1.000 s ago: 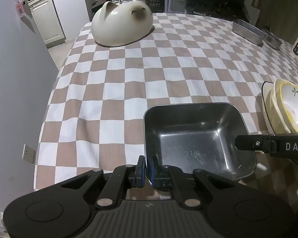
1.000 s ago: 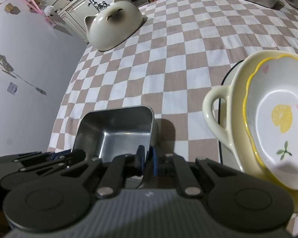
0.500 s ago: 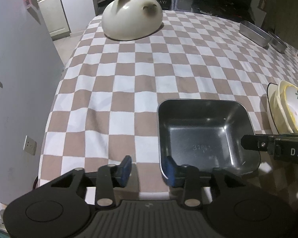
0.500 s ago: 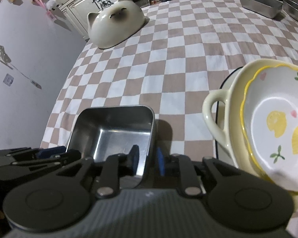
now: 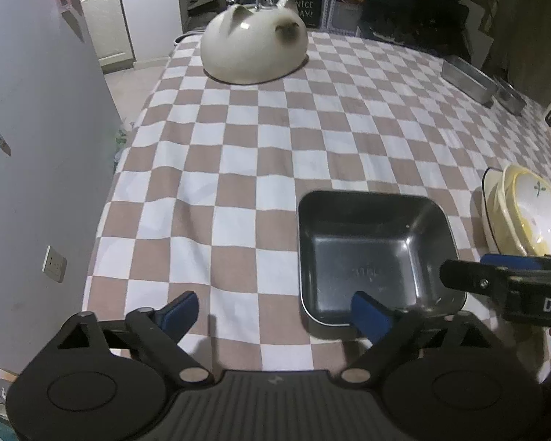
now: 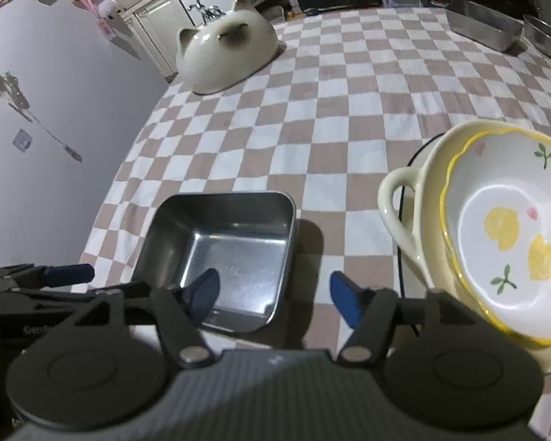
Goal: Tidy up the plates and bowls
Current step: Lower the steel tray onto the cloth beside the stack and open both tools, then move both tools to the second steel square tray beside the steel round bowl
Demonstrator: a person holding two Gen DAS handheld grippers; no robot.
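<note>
A square steel tray [image 5: 374, 253] [image 6: 220, 246] rests on the checked tablecloth near the front edge. My left gripper [image 5: 275, 312] hangs just above its near left corner, jaws opening wide. One blue pad [image 5: 369, 316] is over the tray's rim and the other over the cloth, neither pressing. My right gripper [image 6: 273, 296] straddles the tray's right wall, jaws also opening, pads clear of the metal. To the right, a lemon-print bowl [image 6: 510, 235] sits stacked in a cream handled bowl [image 6: 404, 213], with a dark-rimmed plate [image 5: 486, 198] under both.
A large cat-shaped ceramic bowl [image 5: 255, 47] [image 6: 226, 51] lies upside down at the table's far left. Two steel trays [image 5: 466, 77] [image 6: 485, 25] stand at the far right. A white wall borders the table's left edge.
Both grippers were shut on the steel tray's near rim. They have let go, opened wide and drawn back a little. The tray stays on the cloth.
</note>
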